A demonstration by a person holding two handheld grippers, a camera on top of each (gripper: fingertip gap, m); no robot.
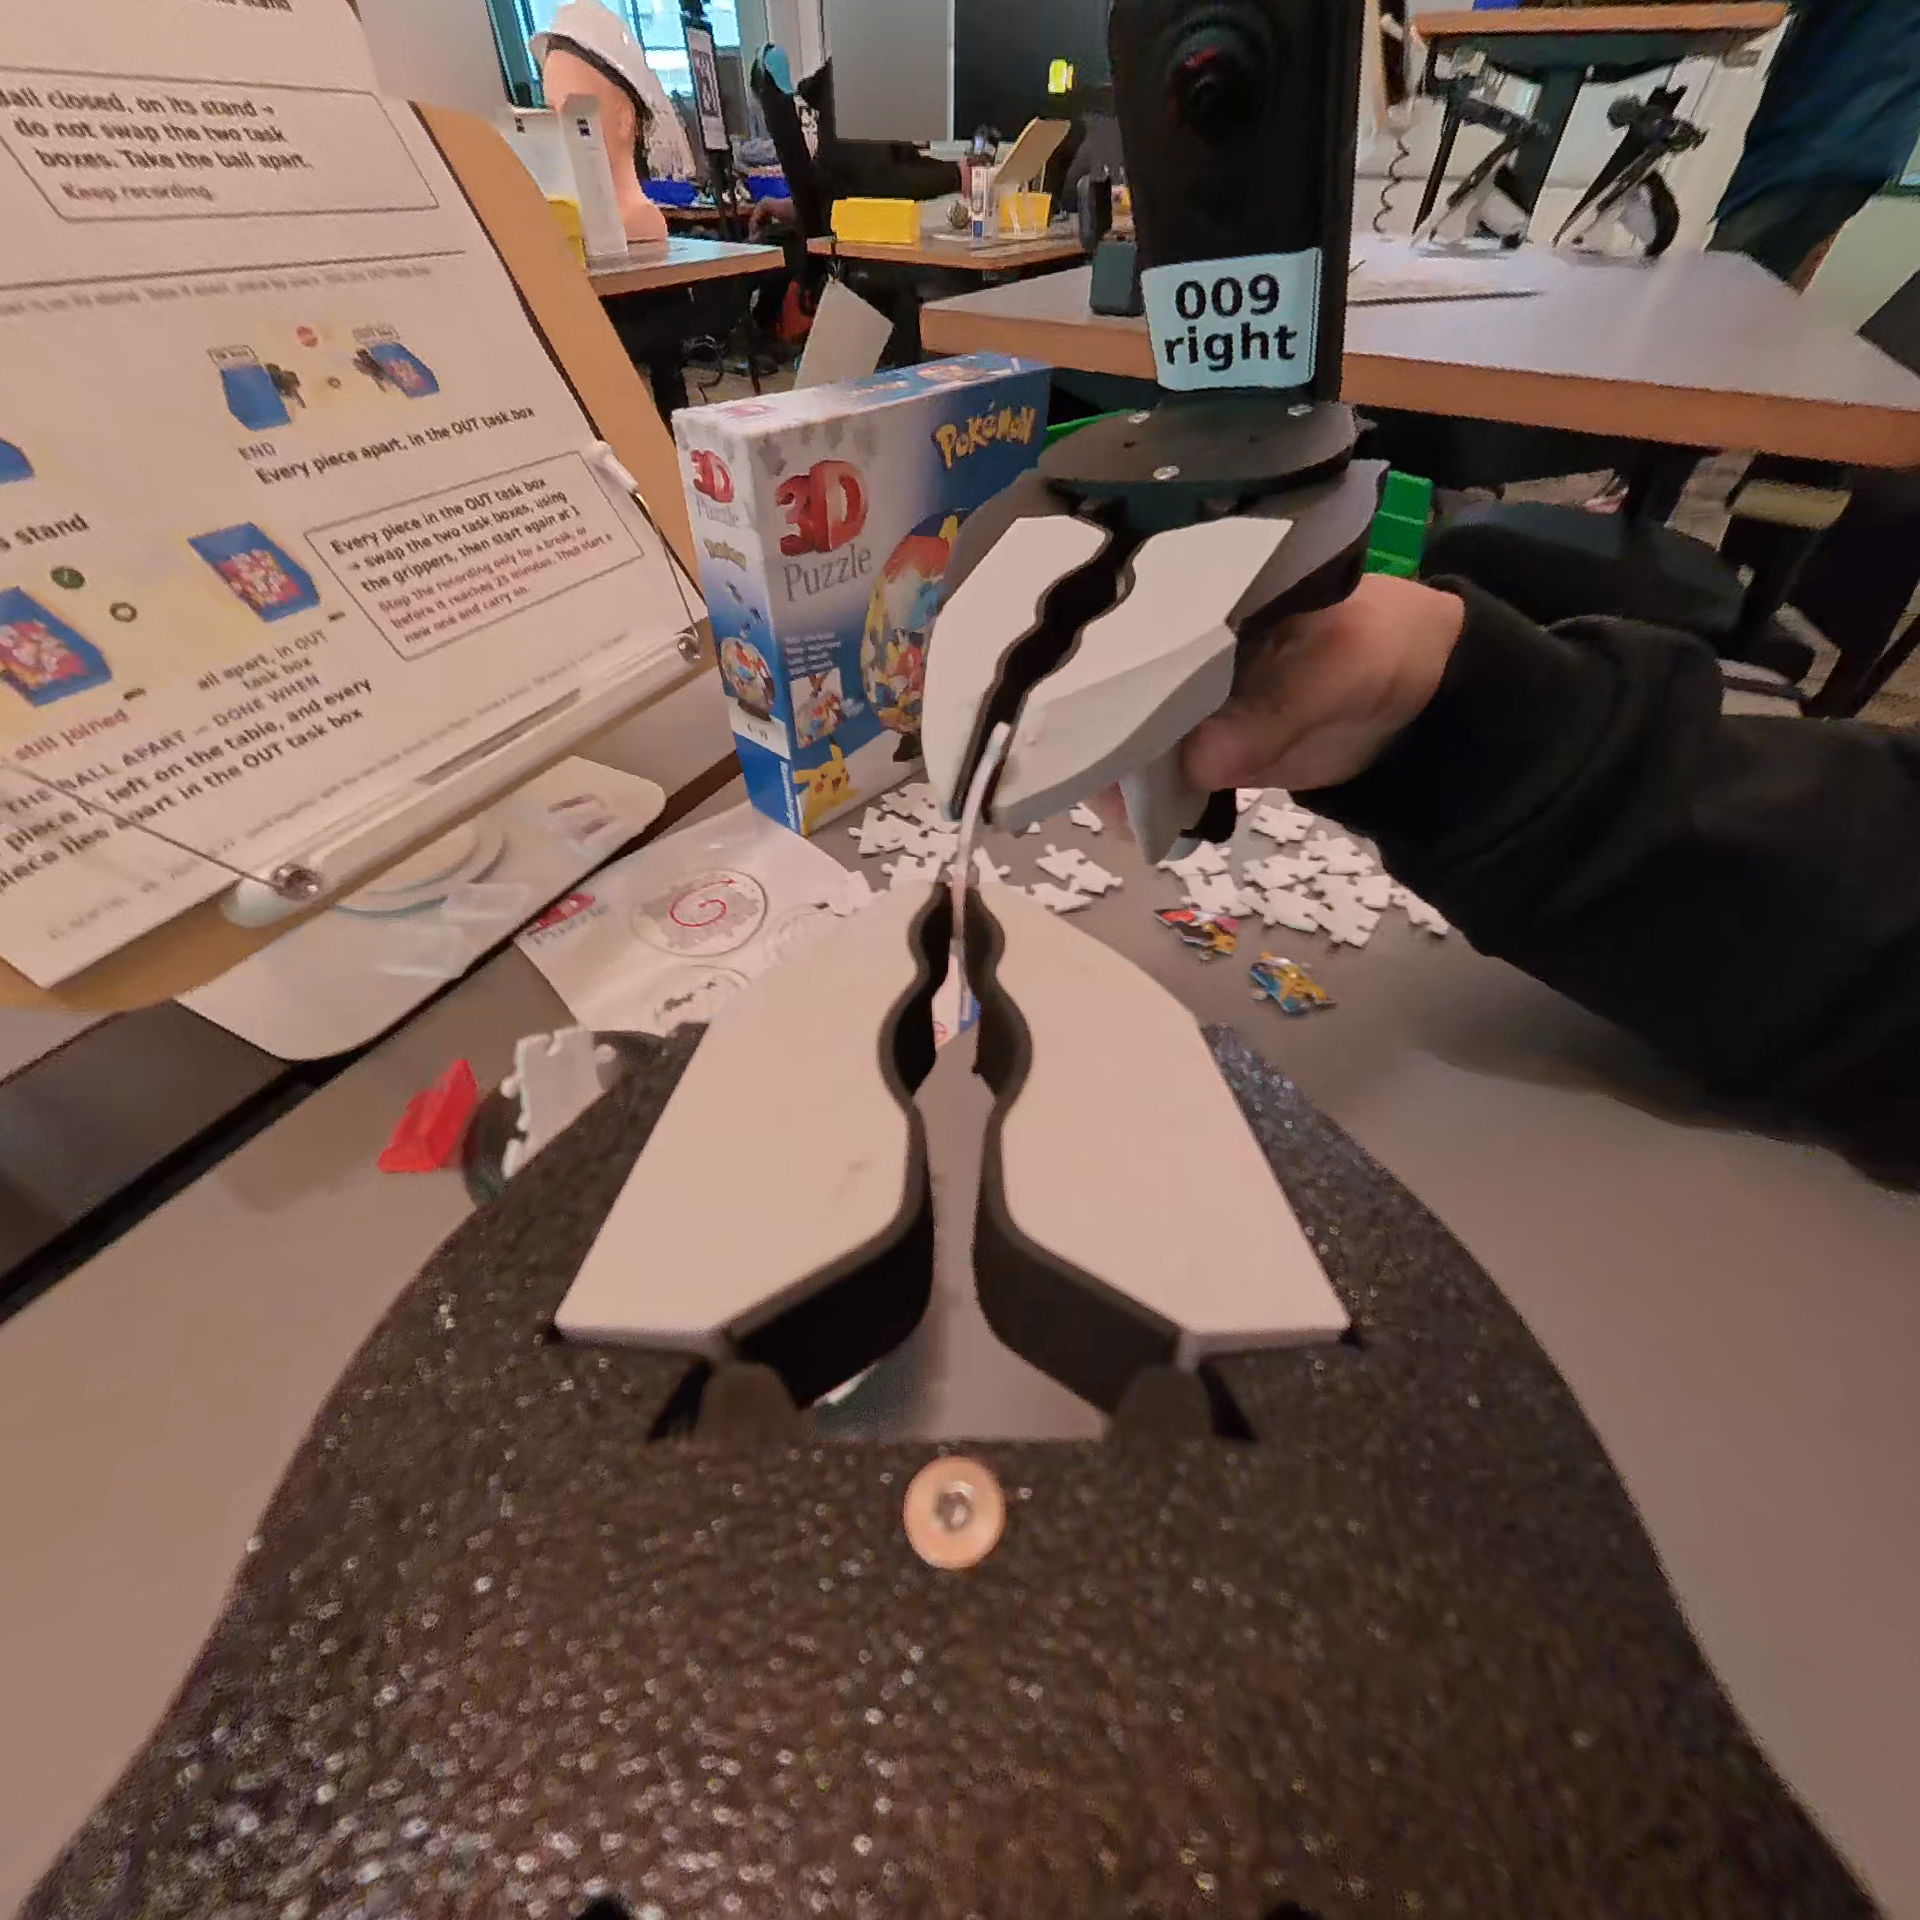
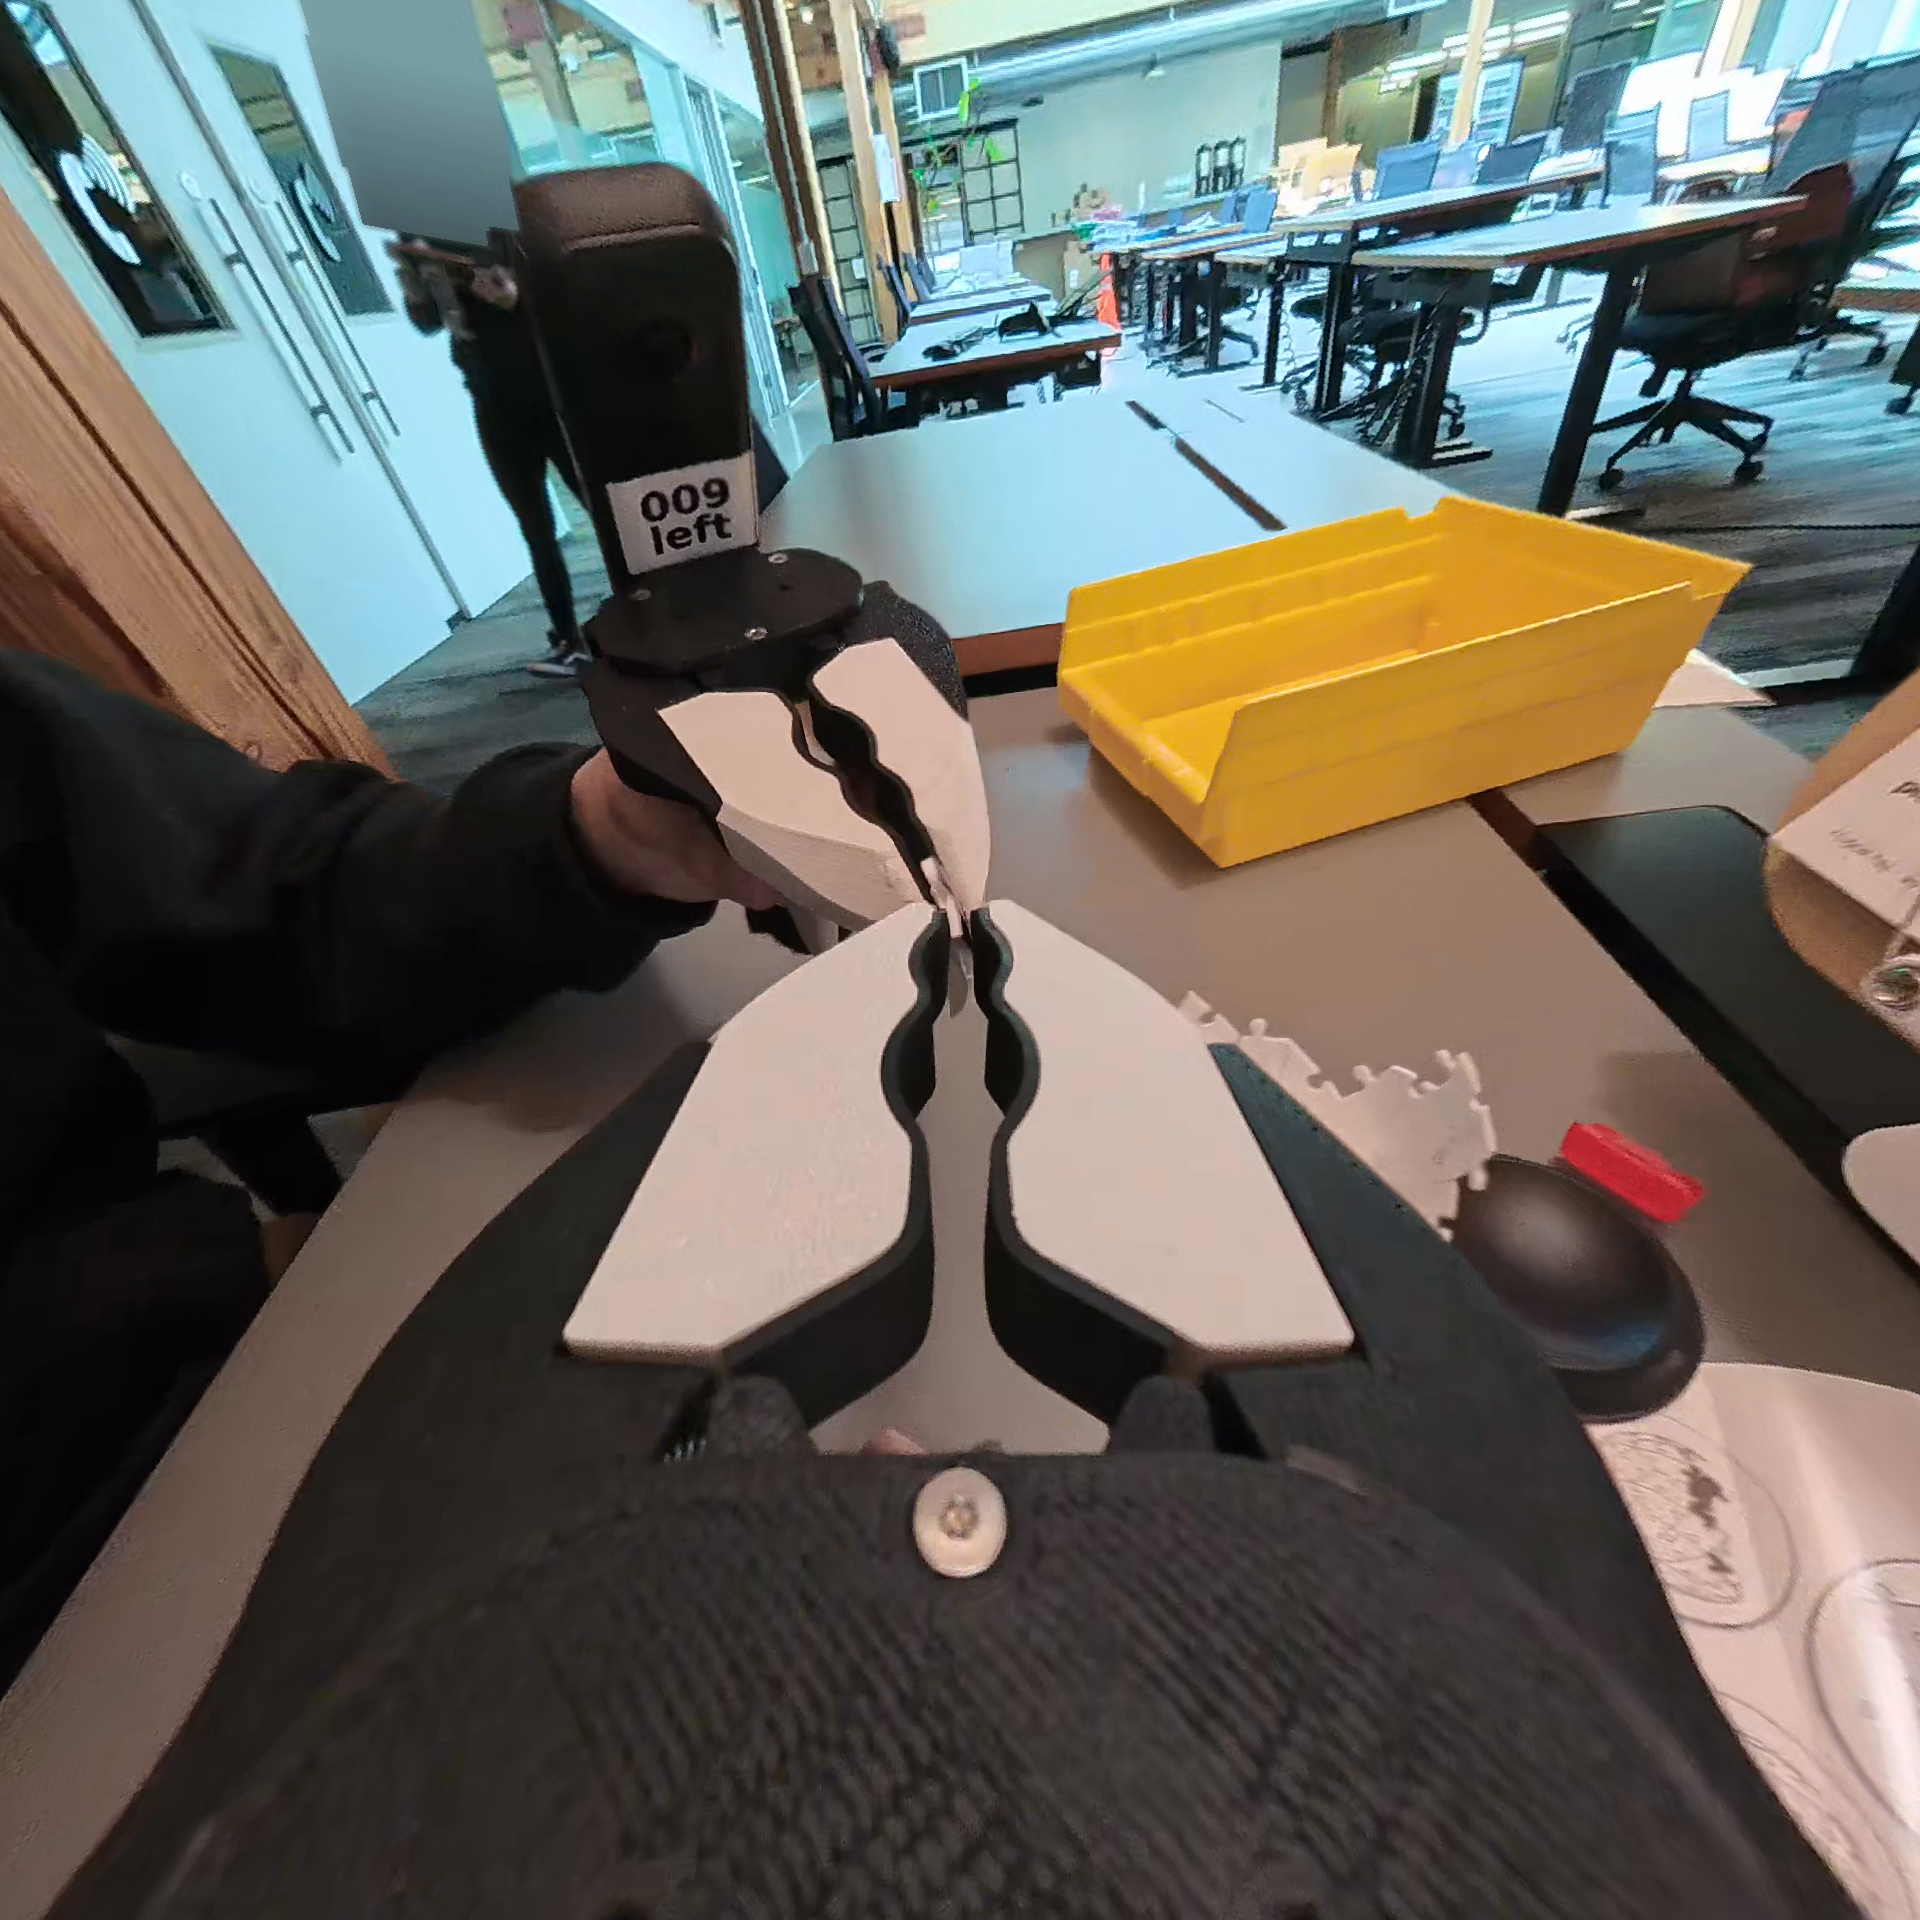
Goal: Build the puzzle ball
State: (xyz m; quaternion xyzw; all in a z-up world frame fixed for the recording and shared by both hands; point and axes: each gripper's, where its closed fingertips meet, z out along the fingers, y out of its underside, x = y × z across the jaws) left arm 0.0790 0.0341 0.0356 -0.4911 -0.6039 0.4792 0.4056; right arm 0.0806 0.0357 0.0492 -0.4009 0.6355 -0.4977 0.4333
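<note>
My left gripper (image 1: 961,912) is shut on a small puzzle piece (image 1: 962,1000) held edge-on between its tips. My right gripper (image 1: 977,812) faces it from above, shut on another white puzzle piece (image 1: 982,790). The two pieces meet tip to tip in the air above the table. In the right wrist view, my right gripper (image 2: 956,927) holds its piece (image 2: 956,982), and the left gripper (image 2: 948,883) holds its piece (image 2: 940,881) against it. A partly built white shell section (image 2: 1382,1122) rests on a black stand (image 2: 1569,1268); it also shows in the left wrist view (image 1: 551,1070).
Several loose white and coloured pieces (image 1: 1278,873) lie on the grey table beside the puzzle box (image 1: 831,582). A yellow bin (image 2: 1382,686) stands at the table's far side. A red block (image 2: 1631,1169) sits by the stand. An instruction sheet on a holder (image 1: 260,468) stands at left. Both grippers' tips are close together, under 4 cm apart. It is some 15 cm from my left tips to the partly built white shell section (image 2: 1382,1122).
</note>
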